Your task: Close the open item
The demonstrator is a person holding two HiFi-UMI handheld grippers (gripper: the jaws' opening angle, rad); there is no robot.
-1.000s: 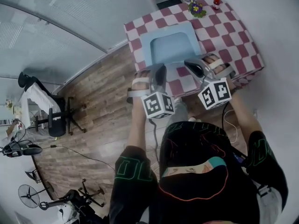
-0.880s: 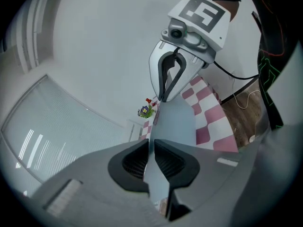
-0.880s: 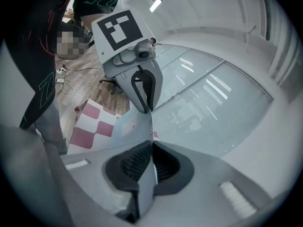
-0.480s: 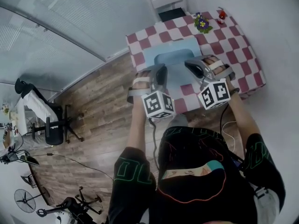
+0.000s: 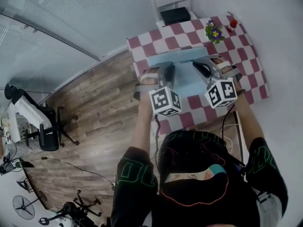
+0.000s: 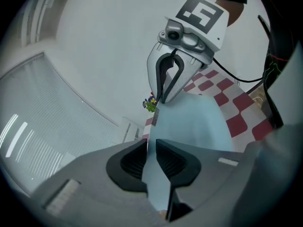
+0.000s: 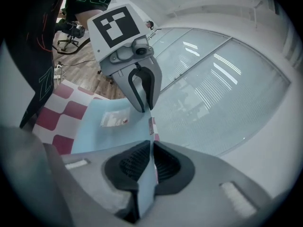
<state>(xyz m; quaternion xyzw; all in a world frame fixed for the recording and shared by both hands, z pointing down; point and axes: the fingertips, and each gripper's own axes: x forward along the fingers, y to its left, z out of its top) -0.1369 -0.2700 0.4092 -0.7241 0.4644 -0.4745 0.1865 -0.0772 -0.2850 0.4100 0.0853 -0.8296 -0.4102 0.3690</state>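
Potted flowers [image 5: 215, 32], office chair [image 5: 46, 135]

Your head camera looks steeply down from above onto the checkered table [image 5: 165, 37]; each gripper view sits right behind its own jaws, close over the pale blue sheet [image 5: 187, 77] [image 6: 199, 122] [image 7: 102, 126], facing the other; all three share that sheet.

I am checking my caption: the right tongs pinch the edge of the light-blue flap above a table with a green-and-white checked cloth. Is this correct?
Not quite: the checked cloth is red-and-white, as the head view shows. The right tongs do pinch the edge of the light-blue flap.
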